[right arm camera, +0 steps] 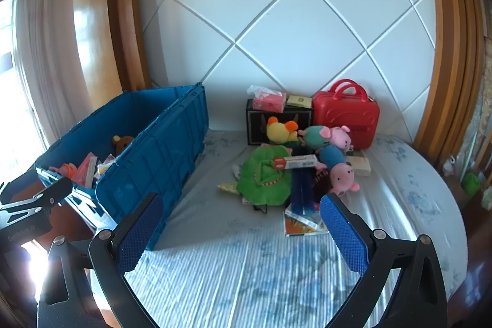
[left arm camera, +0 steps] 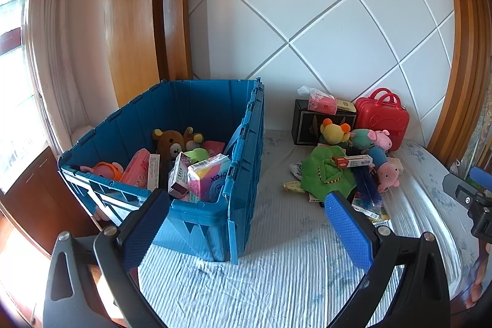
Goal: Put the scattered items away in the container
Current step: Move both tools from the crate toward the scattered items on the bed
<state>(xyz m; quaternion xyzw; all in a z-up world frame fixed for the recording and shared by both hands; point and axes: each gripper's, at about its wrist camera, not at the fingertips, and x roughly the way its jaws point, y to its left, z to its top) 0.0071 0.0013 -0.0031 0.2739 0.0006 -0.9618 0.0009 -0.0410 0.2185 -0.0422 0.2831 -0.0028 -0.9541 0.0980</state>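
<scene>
Bed sheet (right arm camera: 246,266) bare near both grippers — fingers (left arm camera: 347,223) spread, empty; blue crate (left arm camera: 243,174) left, toy pile (right arm camera: 292,168) right.

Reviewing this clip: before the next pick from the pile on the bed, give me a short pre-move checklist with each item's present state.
1. Left gripper open, nothing between the jaws: ok.
2. Right gripper open, nothing between the jaws: ok.
3. Blue crate open on top, room left inside: ok.
4. Long red-and-white box lies on top of the pile, reachable from above: ok.
5. Bare bedsheet between grippers and pile: ok.
6. Whether the red case fits in the crate: cannot tell.
</scene>
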